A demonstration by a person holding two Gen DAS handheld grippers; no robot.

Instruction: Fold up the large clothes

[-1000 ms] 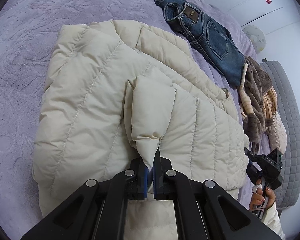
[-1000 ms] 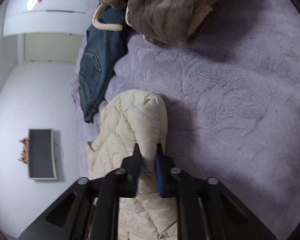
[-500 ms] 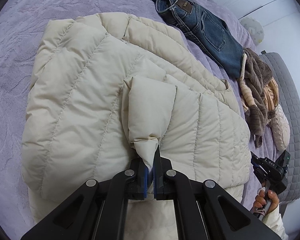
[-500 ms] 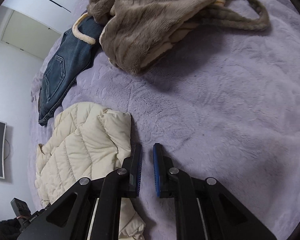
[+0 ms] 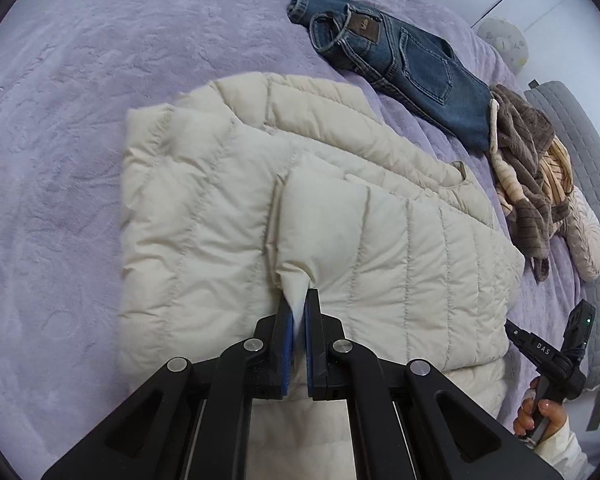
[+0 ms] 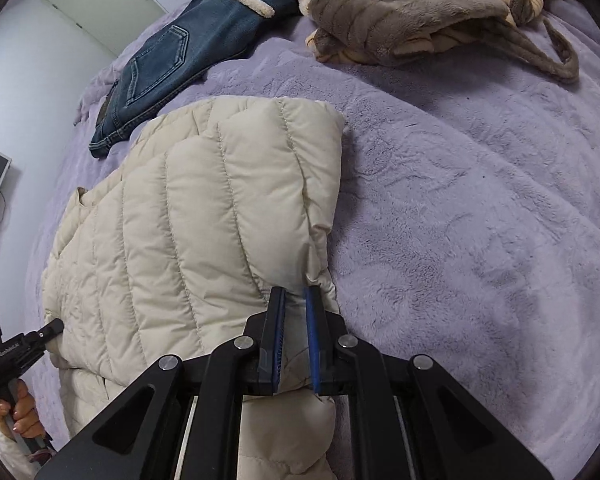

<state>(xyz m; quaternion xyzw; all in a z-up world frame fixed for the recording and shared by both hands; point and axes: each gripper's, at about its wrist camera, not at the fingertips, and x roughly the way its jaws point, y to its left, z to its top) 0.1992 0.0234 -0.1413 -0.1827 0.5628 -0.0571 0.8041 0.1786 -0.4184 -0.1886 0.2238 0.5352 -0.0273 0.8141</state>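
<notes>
Jacket (image 5: pixel 204 216): cream, quilted, lying partly folded on the bed (image 5: pixel 60 120); long axis runs between the two tongs.
Left tongs (image 5: pixel 298 312): clamped on a pinch of jacket.
Right tongs (image 6: pixel 296 308): narrow — gripping the opposite jacket edge.
Beyond: jeans (image 5: pixel 400 60), brown robe (image 6: pixel 400 4) — well apart.

White letters "DAS" stand on the black right gripper (image 5: pixel 548 354) body — low and far right of the left gripper's jaws; the jeans' (image 5: pixel 396 56) leather patch — unreadable.
</notes>
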